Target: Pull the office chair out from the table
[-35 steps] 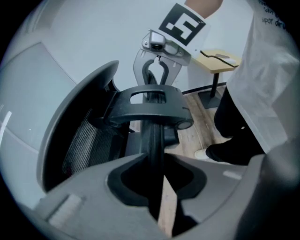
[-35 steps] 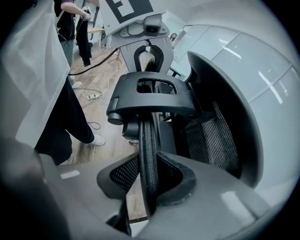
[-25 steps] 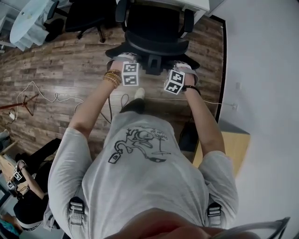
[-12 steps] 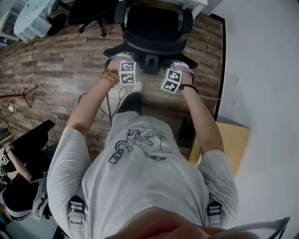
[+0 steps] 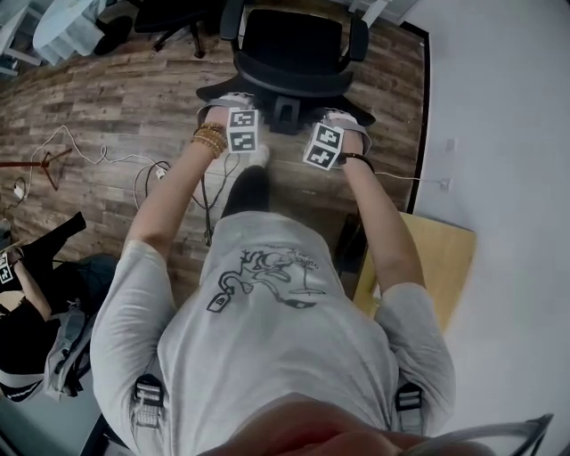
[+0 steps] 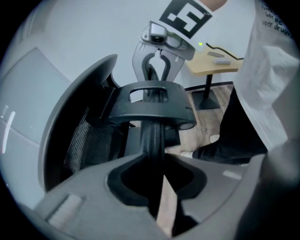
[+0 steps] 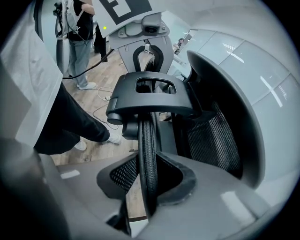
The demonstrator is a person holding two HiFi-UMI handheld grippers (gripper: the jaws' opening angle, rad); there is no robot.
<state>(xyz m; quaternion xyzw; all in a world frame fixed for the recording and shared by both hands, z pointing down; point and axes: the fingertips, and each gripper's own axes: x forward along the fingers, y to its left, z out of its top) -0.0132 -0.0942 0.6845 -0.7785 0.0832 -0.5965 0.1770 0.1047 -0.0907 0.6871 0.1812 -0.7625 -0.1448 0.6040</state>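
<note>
Office chair (image 5: 294,49), mid-pull. Your left gripper (image 5: 228,105) and right gripper (image 5: 342,120) are each clamped on the thin top rim of the backrest (image 6: 157,140), one to either side of the central bracket (image 6: 150,101). In the left gripper view the rim runs straight between the pads. In the right gripper view its mesh edge does the same, with no gap showing on either side. The grip is unchanged over the last second.

What has changed lies around it. The chair keeps its place ahead of your hands while the plank floor (image 5: 107,107) slides beneath. The loose cable (image 5: 98,153) drifts up the head view, and the small wooden side table (image 5: 441,258) at your right comes further into frame. The white table edge (image 5: 374,7), which earlier overhung the seat, now shows only at the top corner.

Judged from this, the chair is rolling back with you and is nearly or already clear of the table; little pulling remains.
</note>
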